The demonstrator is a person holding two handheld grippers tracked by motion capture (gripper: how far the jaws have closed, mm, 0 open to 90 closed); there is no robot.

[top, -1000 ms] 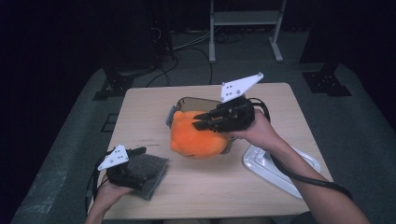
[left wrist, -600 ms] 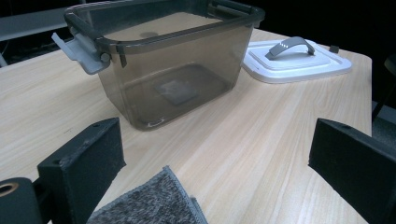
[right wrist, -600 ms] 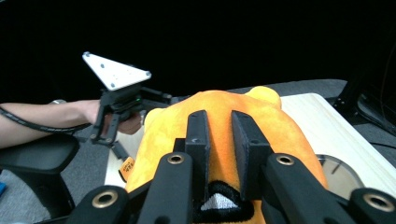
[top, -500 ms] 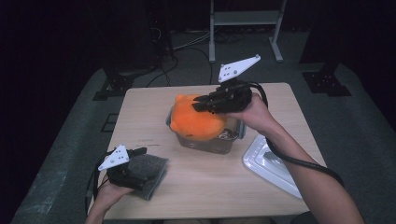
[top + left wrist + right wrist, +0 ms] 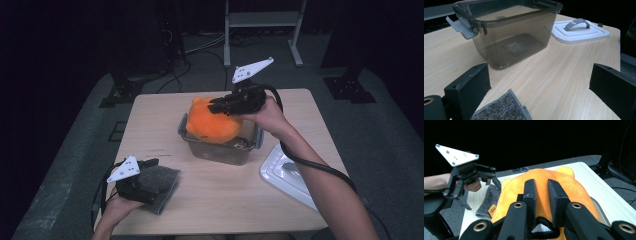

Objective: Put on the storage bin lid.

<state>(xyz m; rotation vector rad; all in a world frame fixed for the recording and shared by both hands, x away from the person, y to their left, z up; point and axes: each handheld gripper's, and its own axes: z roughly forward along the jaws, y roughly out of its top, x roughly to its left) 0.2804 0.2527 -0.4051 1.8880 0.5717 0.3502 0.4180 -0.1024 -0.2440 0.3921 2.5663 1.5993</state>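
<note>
At the table's near-left corner, the left gripper point(image 5: 150, 172) rests low with its 2 jaws spread wide, gripping nothing; a grey cloth point(image 5: 161, 181) lies flat under and between them, its hemmed corner point(image 5: 506, 107) showing between the fingers in the left gripper view. The pose reads as a parked hand, keeping the cloth pinned and out of the way while the other arm works.

Ahead of those fingers, past bare wood, stands a smoky clear bin point(image 5: 509, 37) with grey latches, its floor empty in the left gripper view apart from a faint label. To the right of the bin a white lid point(image 5: 287, 175) with a grey handle lies flat on the table, set aside so the mouth stays open.

Over the bin, the right gripper point(image 5: 220, 106) has its 2 jaws pinched nearly together on the back of an orange plush toy point(image 5: 212, 122), a fold of fabric caught between the pads point(image 5: 530, 195). The toy hangs partly over the rim, its underside at or just inside the opening, not yet settled on the floor. Gripping from above likely lets it drop straight down between the walls. Next comes lowering, then release.
</note>
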